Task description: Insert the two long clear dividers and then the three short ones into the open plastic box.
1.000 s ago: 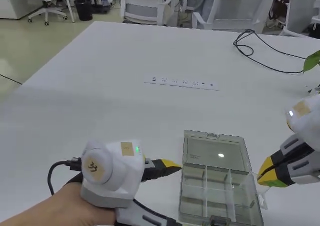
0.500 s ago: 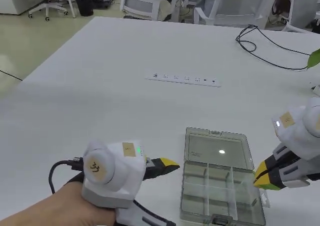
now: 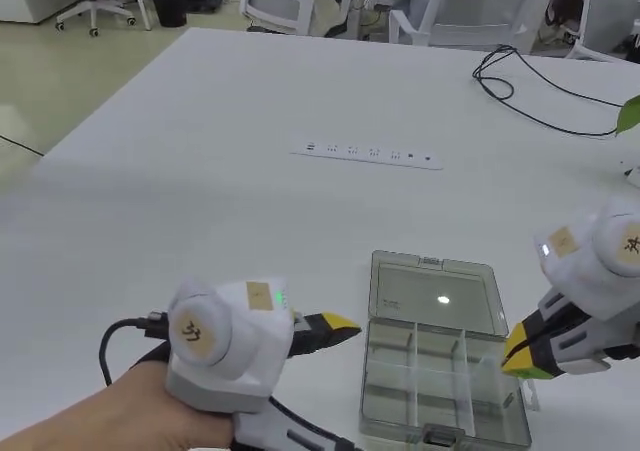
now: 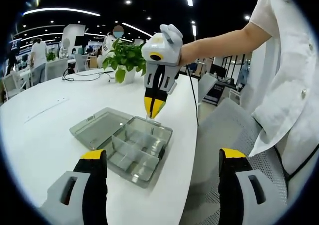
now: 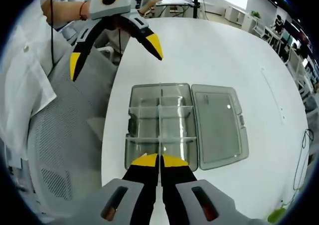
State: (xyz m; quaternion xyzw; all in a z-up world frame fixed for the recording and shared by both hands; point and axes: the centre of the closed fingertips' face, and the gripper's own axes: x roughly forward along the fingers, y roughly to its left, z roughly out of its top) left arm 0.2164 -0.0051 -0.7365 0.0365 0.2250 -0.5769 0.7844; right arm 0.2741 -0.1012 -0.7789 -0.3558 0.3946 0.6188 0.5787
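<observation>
The clear plastic box (image 3: 440,386) lies open near the table's front edge, its lid (image 3: 435,291) laid flat behind it. Clear dividers stand in it, one running lengthwise and two crossing it. My right gripper (image 3: 520,359) hovers at the box's right end with its jaws together on a thin clear divider (image 3: 527,396). In the right gripper view this gripper (image 5: 160,160) points down over the box (image 5: 159,125). My left gripper (image 3: 335,331) waits just left of the box with nothing in it. In the left gripper view its jaws (image 4: 162,157) are spread wide before the box (image 4: 124,142) and the right gripper (image 4: 152,110).
A white power strip (image 3: 365,155) lies mid-table and a black cable (image 3: 520,96) loops at the far right. A potted plant (image 4: 124,60) stands beyond the box. A grey mesh chair (image 5: 70,135) sits at the table's near edge. Office chairs stand past the far edge.
My right gripper has drifted a little left and down toward the box's right end. The left gripper has stayed put. The head camera has shifted slightly.
</observation>
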